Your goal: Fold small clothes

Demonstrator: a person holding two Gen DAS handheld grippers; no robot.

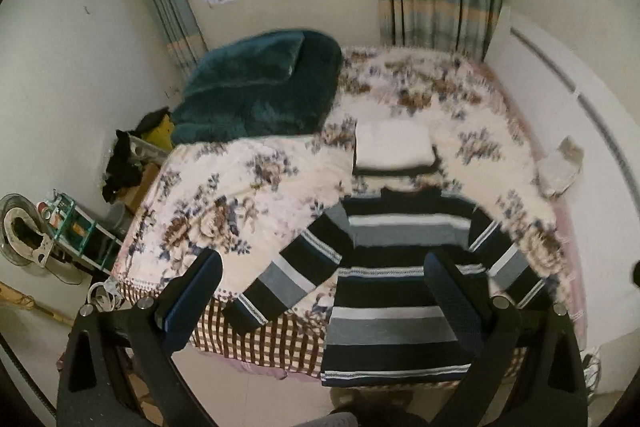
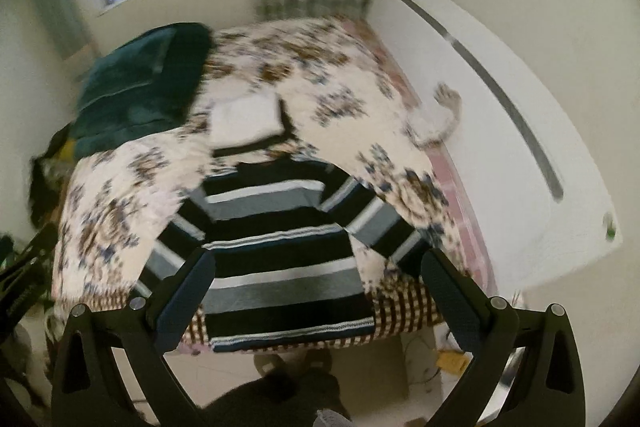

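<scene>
A striped sweater [image 1: 394, 291] in black, grey and white lies spread flat at the near edge of the bed, sleeves angled out to both sides, hem hanging over the edge. It also shows in the right wrist view [image 2: 280, 267]. My left gripper [image 1: 324, 267] is open and empty, held above the sweater's left half. My right gripper [image 2: 318, 267] is open and empty, held above the sweater's lower right. A folded white garment [image 1: 394, 149] on a dark one lies behind the sweater, also seen in the right wrist view [image 2: 244, 123].
The bed has a floral cover [image 1: 240, 195] over a checked sheet [image 1: 256, 339]. A dark green blanket [image 1: 260, 87] is piled at the far left. A white headboard [image 2: 500, 115] runs along the right. A small bundle [image 1: 560, 167] lies near it. Clutter and shelves [image 1: 76, 227] stand left of the bed.
</scene>
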